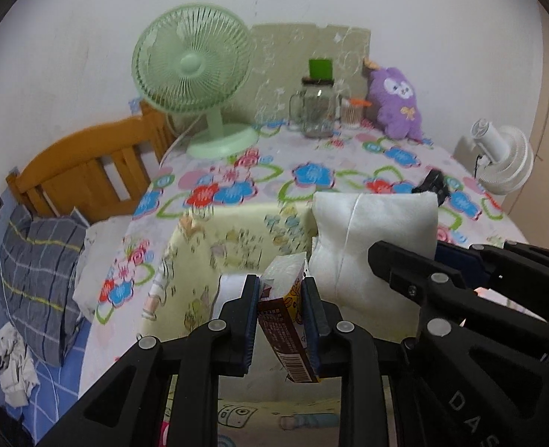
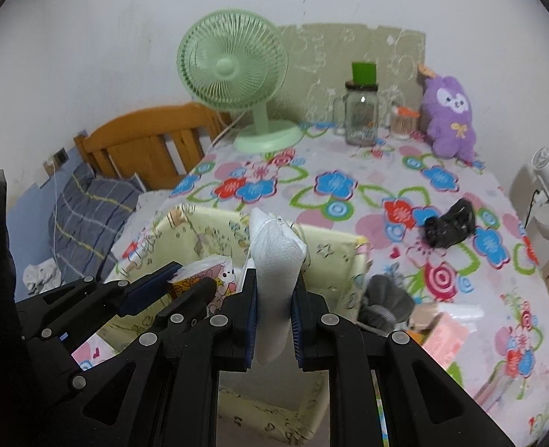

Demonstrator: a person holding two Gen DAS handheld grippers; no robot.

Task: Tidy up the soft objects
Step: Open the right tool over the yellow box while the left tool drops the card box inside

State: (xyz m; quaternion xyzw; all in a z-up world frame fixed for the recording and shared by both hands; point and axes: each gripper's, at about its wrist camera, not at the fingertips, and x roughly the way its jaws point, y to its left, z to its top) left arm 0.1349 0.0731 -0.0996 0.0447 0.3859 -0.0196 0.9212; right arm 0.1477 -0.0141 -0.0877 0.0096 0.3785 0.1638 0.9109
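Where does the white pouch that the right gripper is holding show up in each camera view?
Left wrist view: the white pouch is right of centre, beside the tissue pack, with the right gripper reaching in from the right.
Right wrist view: the white pouch stands bottom centre, between the right gripper's blue pads, over the yellow fabric bin.
Shared landmark: the green fan at the back.

Left gripper (image 1: 278, 311): angled downward, pads clamped on a tissue packet (image 1: 283, 298). Right gripper (image 2: 273, 314): just beside it, same downward tilt, jaws nearly closed, squeezing a white pouch (image 2: 276, 260).
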